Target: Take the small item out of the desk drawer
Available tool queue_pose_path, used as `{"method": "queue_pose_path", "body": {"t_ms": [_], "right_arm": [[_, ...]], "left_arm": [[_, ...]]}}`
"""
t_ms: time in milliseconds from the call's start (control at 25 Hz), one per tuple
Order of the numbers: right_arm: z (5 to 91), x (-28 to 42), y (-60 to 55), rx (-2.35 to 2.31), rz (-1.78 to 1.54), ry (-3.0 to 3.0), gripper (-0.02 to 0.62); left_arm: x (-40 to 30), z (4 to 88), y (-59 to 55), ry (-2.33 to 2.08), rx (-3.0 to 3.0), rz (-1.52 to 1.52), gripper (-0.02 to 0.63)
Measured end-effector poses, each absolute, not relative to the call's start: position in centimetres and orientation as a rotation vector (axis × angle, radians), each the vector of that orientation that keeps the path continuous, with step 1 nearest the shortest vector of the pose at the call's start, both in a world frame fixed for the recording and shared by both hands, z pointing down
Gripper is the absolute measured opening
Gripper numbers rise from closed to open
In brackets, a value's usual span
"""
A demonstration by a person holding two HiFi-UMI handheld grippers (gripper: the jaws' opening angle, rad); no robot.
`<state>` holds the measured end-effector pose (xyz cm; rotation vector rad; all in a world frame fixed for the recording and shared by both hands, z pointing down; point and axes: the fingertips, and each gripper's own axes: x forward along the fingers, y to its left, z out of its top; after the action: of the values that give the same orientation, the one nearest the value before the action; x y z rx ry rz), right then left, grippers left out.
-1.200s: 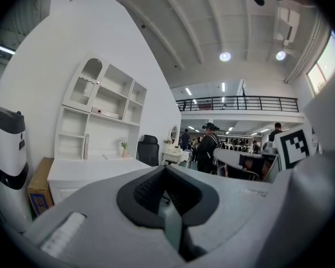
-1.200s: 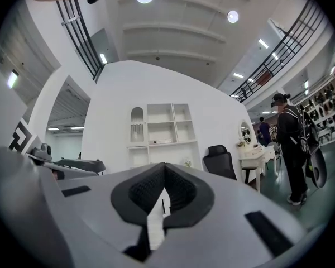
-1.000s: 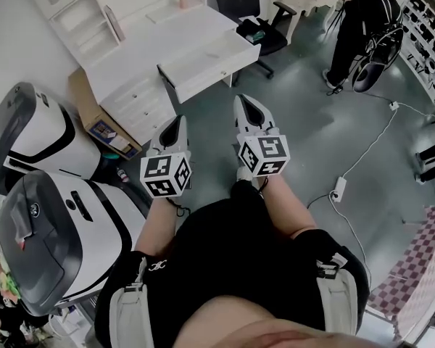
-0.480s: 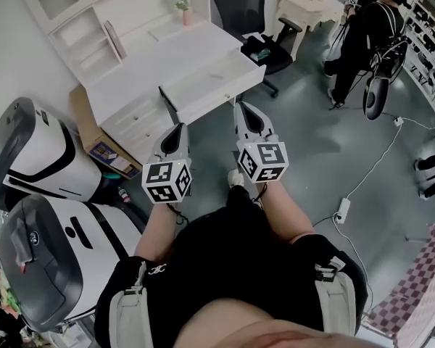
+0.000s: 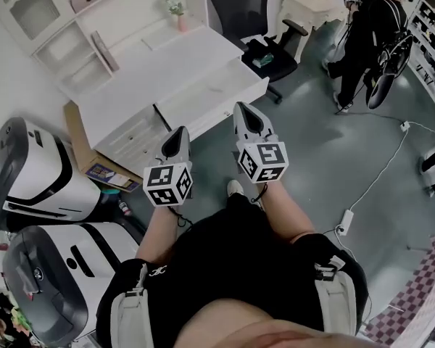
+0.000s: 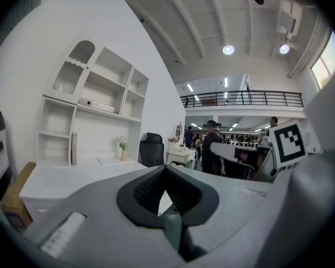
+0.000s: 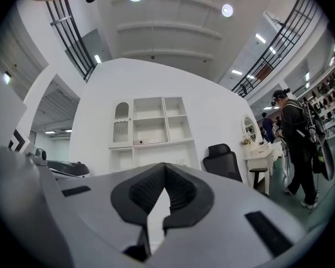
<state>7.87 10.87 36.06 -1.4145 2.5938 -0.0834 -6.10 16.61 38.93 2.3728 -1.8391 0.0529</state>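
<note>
"Closer than a second ago, aren't they? The desk [image 5: 148, 78] has slid down towards both tips."

"Aye, the floor that lay between has gone. From the head view, the left gripper [image 5: 179, 132] and right gripper [image 5: 244, 109] point side by side at the open drawer [image 5: 225, 96]. Its front edge lies just beyond the tips, and the right one reaches a touch further forward."

"And the small item?"

"It should be in that drawer ahead of the jaws, but I can't pick it out from up there."

"The left gripper view?"

"Jaws together, tips meeting, nothing between them. The desk top spreads beyond them to the left and a black chair [image 6: 152, 149] stands straight past the tips."

"And the right gripper view?"

"Pressed together as well, holding nothing. A white shelf unit [image 7: 151, 128] rises beyond the tips. The chair sits to their right, and a person in black [image 7: 296, 144] stands further right again."
</note>
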Motion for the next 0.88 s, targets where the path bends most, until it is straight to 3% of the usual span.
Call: {"method": "queue_pose_path", "body": {"t_ms": [880], "right_arm": [[39.3,8.4,-14.9,-1.343,-0.229,2.767,-0.003]], "left_arm": [[-5.2,40.7,-8.2,-1.868,2.206,0.131,0.014]]}}
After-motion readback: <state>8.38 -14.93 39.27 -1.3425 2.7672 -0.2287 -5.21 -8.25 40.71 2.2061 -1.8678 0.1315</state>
